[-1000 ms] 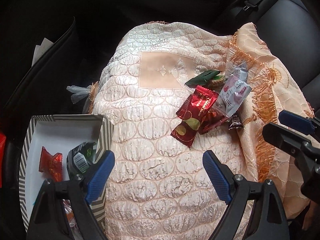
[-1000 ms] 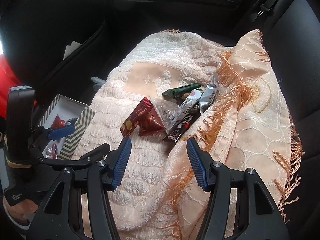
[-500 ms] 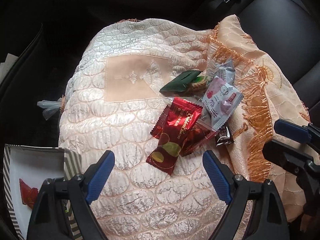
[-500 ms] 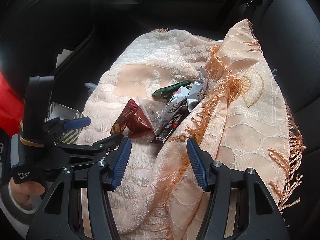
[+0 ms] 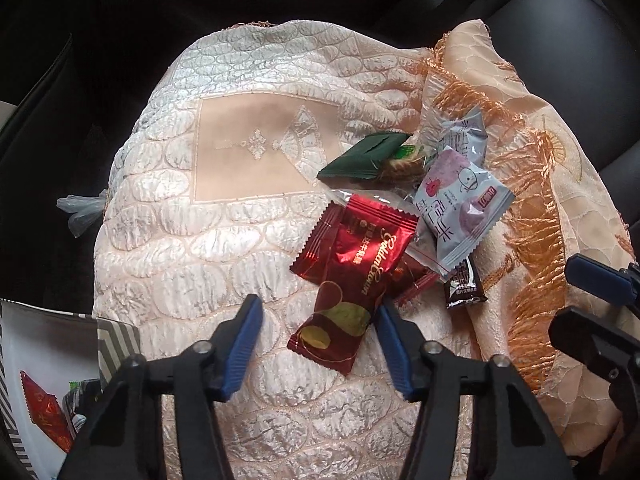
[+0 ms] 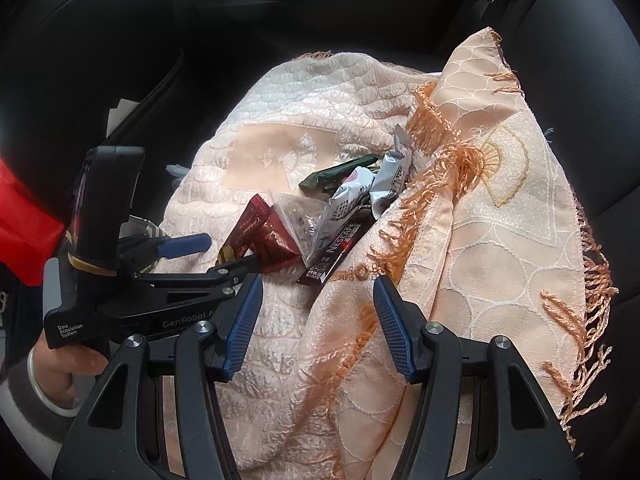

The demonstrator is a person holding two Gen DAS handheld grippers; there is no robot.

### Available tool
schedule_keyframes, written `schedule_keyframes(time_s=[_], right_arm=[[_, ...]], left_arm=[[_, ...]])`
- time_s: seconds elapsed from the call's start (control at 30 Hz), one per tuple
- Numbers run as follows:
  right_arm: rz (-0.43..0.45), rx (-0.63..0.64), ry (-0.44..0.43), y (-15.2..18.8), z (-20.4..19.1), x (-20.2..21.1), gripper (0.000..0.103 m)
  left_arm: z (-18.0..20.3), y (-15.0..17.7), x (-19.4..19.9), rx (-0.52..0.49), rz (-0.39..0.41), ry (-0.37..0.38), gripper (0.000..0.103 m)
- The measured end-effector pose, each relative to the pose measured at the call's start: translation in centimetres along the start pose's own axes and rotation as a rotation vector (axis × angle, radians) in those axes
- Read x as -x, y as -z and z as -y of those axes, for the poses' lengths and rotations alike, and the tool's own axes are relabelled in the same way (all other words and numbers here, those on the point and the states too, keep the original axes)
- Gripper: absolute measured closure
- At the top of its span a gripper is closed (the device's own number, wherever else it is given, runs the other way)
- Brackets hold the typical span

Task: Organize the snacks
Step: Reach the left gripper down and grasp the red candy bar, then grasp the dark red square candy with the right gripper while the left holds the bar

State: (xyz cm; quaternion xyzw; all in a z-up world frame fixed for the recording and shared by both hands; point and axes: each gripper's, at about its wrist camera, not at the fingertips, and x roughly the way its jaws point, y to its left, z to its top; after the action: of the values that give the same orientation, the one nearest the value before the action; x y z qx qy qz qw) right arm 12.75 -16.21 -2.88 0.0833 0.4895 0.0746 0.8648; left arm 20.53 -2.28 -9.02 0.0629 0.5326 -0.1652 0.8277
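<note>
A pile of snack packets lies on a peach quilted cloth (image 5: 224, 264). The nearest is a red foil packet (image 5: 352, 276) (image 6: 248, 236). Behind it lie a green packet (image 5: 364, 156), a grey-white packet (image 5: 460, 204) and a dark coffee stick (image 5: 464, 284) (image 6: 336, 252). My left gripper (image 5: 318, 304) (image 6: 216, 254) straddles the red packet's near end. Its jaws are closing, and a gap still shows beside the left pad. My right gripper (image 6: 318, 280) (image 5: 568, 296) hovers open over the cloth's fringed fold, holding nothing.
A chevron-patterned box (image 5: 116, 344) at the lower left holds a red packet (image 5: 44, 412) and a dark one. Black car seats (image 6: 580, 60) surround the cloth. A clear zip bag (image 6: 296, 220) lies in the pile. A hand (image 6: 68, 364) holds the left gripper.
My left gripper has swung right from the box to the pile and come down, and its jaws have narrowed around the red packet. The right gripper has stayed put.
</note>
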Motion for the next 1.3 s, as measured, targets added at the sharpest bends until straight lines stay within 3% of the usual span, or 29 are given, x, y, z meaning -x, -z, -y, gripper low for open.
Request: schedule_keyframes(time_s=[0.07,0.5,0.63,0.83,1.1,1.2,1.23,1.3], right_arm=[[-0.002,0.005,0.005,0.0,-0.1,-0.1,0.045],[-0.033,0.023,-0.037,-0.3,-1.5,-1.7,0.045],[-0.059,0.105,-0.005,-1.5,-3.8,-3.3,0.045],[-0.107,0.183,-0.036,-3.2,-6.2,-6.5,0.045],[-0.199,0.17,-0.026,-3.9,-5.9,-10.8,0.045],[-0.203,0.161,-0.034,-4.1,-5.6,-11.5,0.054],[-0.2,0.164,-0.038,-4.1,-5.7,-11.5,0.063],[-0.199,0.157,-0.051,-4.0,-5.6,-11.6,0.065]], left_arm=[[0.2,0.1,0.2,-0.006,0.009,-0.016,0.073],[-1.4,2.1,3.0,0.082,0.037,-0.064,0.074],[-1.8,2.8,4.7,0.099,0.055,-0.09,0.074],[-2.7,4.2,6.8,0.129,0.082,-0.112,0.074],[-3.8,5.4,8.4,0.164,0.1,-0.109,0.074],[-3.8,5.6,8.6,0.163,0.102,-0.114,0.074],[-3.8,5.6,8.6,0.164,0.102,-0.114,0.074],[-3.8,5.7,8.7,0.166,0.103,-0.117,0.074]])
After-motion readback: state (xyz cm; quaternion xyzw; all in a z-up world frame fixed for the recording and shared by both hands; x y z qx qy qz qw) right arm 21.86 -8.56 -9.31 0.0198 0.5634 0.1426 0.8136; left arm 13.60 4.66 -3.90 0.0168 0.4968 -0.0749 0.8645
